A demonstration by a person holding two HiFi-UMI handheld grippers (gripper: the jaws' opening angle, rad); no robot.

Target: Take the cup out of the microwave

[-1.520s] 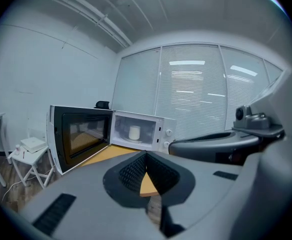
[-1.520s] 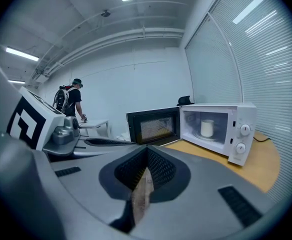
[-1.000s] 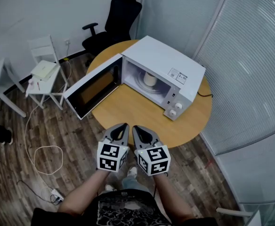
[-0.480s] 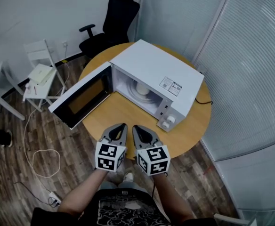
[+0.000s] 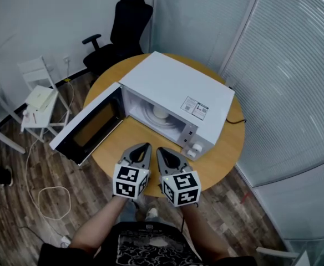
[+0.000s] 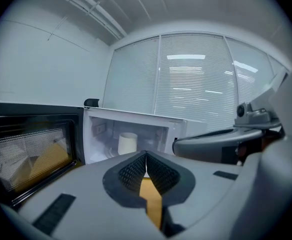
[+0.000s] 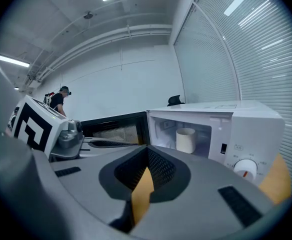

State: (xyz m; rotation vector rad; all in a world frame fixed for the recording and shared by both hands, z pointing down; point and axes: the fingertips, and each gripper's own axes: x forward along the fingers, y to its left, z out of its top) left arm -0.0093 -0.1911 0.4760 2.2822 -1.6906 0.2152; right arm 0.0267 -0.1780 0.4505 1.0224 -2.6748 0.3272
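Note:
A white microwave (image 5: 176, 90) stands on the round wooden table (image 5: 223, 148) with its door (image 5: 87, 124) swung wide to the left. A pale cup (image 5: 160, 113) sits upright inside on the turntable, also seen in the left gripper view (image 6: 127, 143) and the right gripper view (image 7: 186, 139). My left gripper (image 5: 145, 147) and right gripper (image 5: 160, 151) hover side by side over the table's near edge, in front of the opening and well short of the cup. Both are shut with nothing between the jaws.
A black office chair (image 5: 120, 29) stands behind the table. A white chair (image 5: 37, 101) with papers and a cable loop (image 5: 54, 201) on the wood floor lie to the left. Blinds over a glass wall (image 5: 287, 82) run along the right. A person stands far off in the right gripper view.
Both grippers have moved forward together over the table's near edge, nearer the microwave. The view has shifted, so the microwave sits lower and further left in the picture. The jaws stayed shut.

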